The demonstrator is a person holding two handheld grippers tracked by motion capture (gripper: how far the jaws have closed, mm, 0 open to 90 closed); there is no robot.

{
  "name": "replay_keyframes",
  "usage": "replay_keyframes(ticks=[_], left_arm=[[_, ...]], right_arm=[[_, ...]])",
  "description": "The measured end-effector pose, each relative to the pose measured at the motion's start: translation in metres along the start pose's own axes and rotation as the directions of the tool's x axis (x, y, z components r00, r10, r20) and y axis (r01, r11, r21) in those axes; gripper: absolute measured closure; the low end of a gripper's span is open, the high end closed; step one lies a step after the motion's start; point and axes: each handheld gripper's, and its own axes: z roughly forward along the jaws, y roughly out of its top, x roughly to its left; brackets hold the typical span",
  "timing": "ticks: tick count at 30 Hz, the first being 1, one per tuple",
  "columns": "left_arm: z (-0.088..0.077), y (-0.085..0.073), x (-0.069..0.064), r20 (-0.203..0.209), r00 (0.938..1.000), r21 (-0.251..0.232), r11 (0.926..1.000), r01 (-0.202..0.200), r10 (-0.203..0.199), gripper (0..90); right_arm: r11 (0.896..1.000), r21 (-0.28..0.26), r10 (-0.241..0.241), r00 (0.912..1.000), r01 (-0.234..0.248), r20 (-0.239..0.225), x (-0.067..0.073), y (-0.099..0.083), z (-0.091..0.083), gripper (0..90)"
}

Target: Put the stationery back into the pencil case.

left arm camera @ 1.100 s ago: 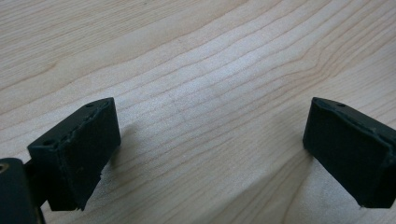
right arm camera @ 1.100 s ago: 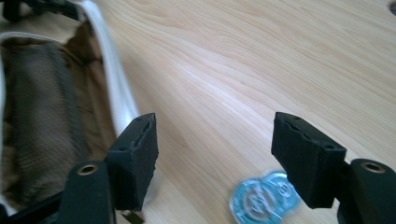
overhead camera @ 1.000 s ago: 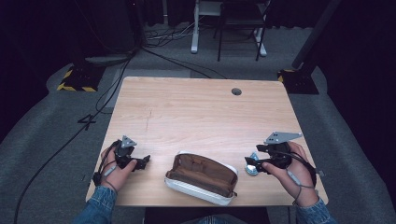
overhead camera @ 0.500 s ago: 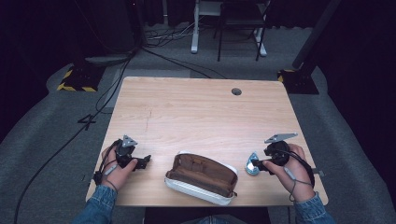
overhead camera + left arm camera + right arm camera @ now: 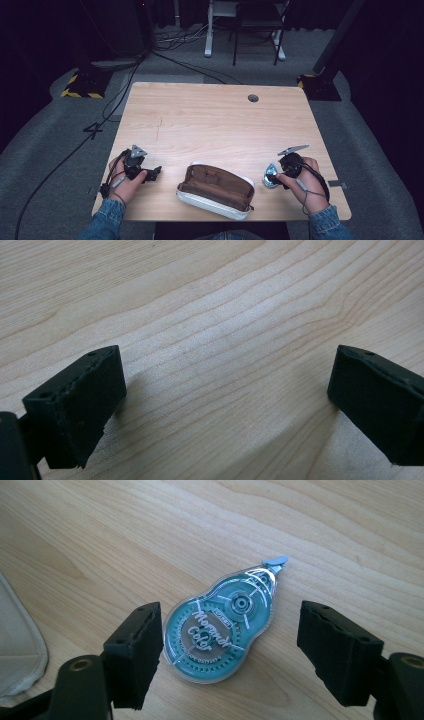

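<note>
From the high view, my right gripper (image 5: 274, 176) sits low near the right front of the pale wooden surface (image 5: 210, 120), with the teal, clear-shelled correction tape dispenser (image 5: 270, 174) right at its tip, while the open brown-lined pencil case with a white outer shell (image 5: 216, 190) lies near the front edge between my two hands, and my left gripper (image 5: 150, 173) rests off to the case's left with nothing at its tip. In the left gripper view, my left jaws stand wide apart over bare wood grain, holding and touching nothing. In the right gripper view, the dispenser (image 5: 225, 625) lies flat on the surface between my right jaws, its applicator tip pointing away from me; these jaws have just been opening and now stand wide, the left-hand pad just at the dispenser's rounded edge, though I cannot tell whether it touches, and the other pad well clear of it, so nothing is clamped. A white corner of the case (image 5: 17, 645) shows at the left edge of this view. I judge the step in hand to be the pick-up of the dispenser, presumably to go into the case. The next move calls for centring the jaws on the dispenser's wide body, then closing squarely across it so the smooth shell does not twist out.
</note>
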Motion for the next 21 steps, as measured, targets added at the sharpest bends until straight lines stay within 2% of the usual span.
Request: replay_keyframes(ticks=[5,9,15,21], left_arm=[[0.000,0.000,0.000,-0.001,1.0000,0.000,1.0000,0.000,0.000,2.3],[0.000,0.000,0.000,-0.001,1.0000,0.000,1.0000,-0.001,0.001,2.3],[0.000,0.000,0.000,-0.002,1.0000,0.001,1.0000,-0.001,0.001,2.3],[0.000,0.000,0.000,0.001,1.0000,0.000,1.0000,0.000,0.000,2.2]], right_arm=[[1.000,0.026,-0.003,1.0000,0.004,-0.002,0.001,-0.001,0.009,27.6],[0.999,0.040,0.012,0.9999,-0.012,-0.003,0.004,-0.001,0.014,27.4],[0.999,0.049,0.024,0.9997,-0.024,0.002,0.005,-0.002,0.019,26.1],[0.999,0.051,0.015,0.9999,-0.015,0.004,0.006,-0.002,0.025,25.1]])
